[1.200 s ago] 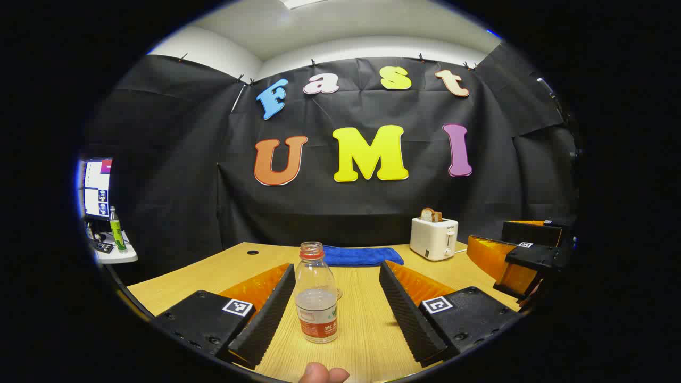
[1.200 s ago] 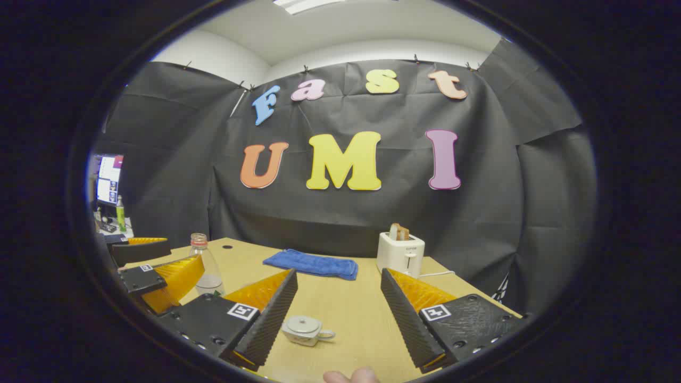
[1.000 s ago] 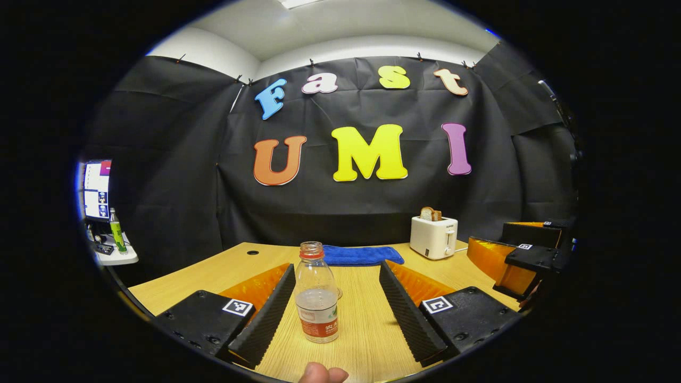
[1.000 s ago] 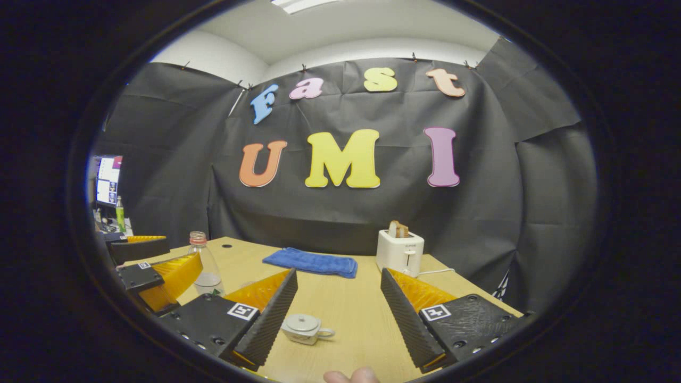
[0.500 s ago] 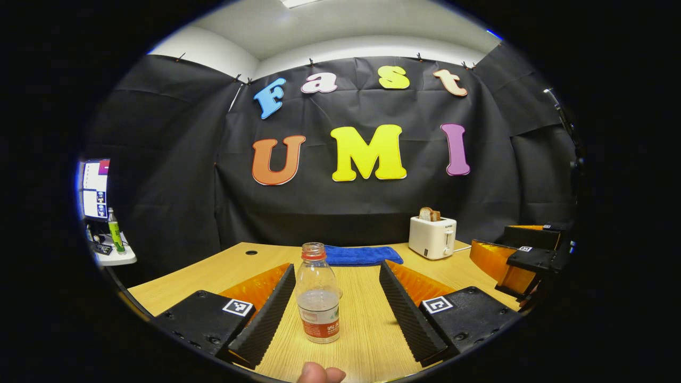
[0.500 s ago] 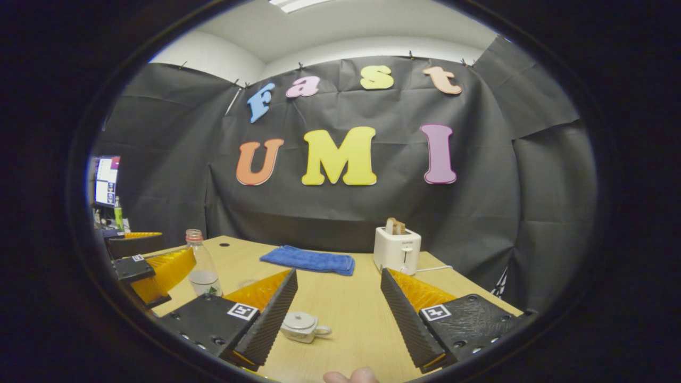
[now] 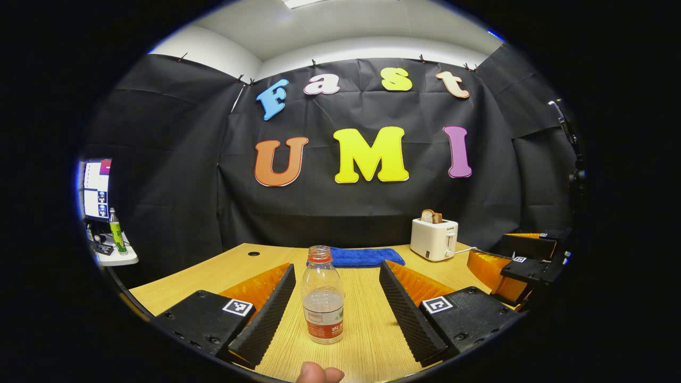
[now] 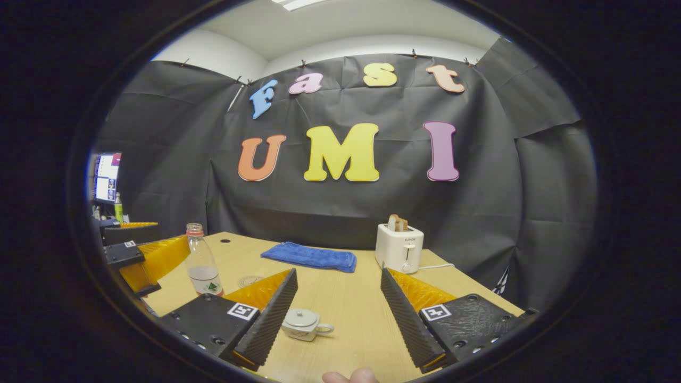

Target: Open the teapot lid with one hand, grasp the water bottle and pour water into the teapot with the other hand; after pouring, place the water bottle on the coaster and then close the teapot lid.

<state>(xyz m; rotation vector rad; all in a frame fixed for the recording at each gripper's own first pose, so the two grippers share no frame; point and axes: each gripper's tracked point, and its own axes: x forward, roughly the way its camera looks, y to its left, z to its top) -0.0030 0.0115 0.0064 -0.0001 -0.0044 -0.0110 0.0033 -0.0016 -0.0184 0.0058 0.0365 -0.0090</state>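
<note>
Left gripper (image 7: 336, 298): your jaws stand apart, bottle (image 7: 322, 296) upright between them, untouched.
Right gripper (image 8: 337, 314): yours gapes too; lidded teapot (image 8: 301, 323) at 7 o'clock.
Coaster (image 8: 248, 280): bare, beside bottle.

Both views are evenly and fairly brightly lit from above by a ceiling light panel (image 7: 298, 2) at the top edge of the frame, with the left gripper view crisper and more saturated and the right gripper view slightly duller and softer. Shadows on the desk (image 7: 367, 340) are faint and soft, with no strong glare. Fisheye bending grows toward the rim, curving the desk edge and wall lines, and a monitor (image 7: 97, 189) at the left edge glows bright.
</note>
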